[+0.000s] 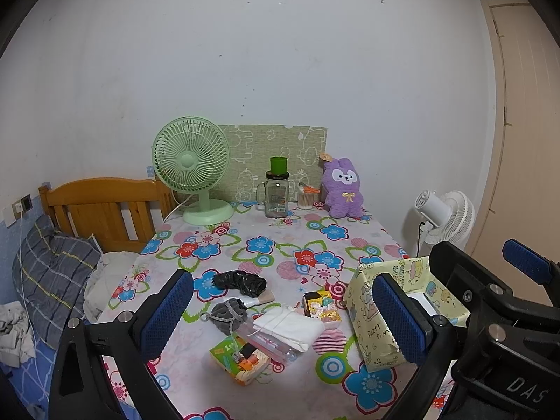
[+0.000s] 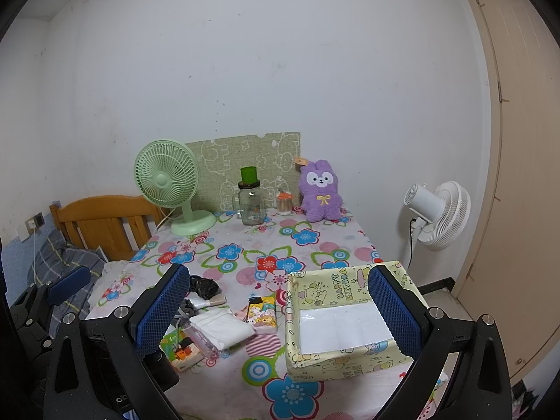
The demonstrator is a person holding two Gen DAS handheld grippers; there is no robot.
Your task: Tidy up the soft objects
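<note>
Start of sort, nothing grasped: both your left gripper (image 1: 280, 318) and right gripper (image 2: 276, 311) hover, jaws spread. Folded white cloth (image 1: 288, 327) lies mid-worktop, left of the yellow paper-wrapped box (image 2: 336, 322). Next: pinch cloth, carry to box.

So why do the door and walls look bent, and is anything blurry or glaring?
Fisheye lenses: in the left wrist view the door bows at the edge, likewise in the right wrist view, with dark corners in both. Lighting is soft and even, no harsh glare. The table's middle is sharp; the left gripper and right gripper, jaws open, look slightly soft.
</note>
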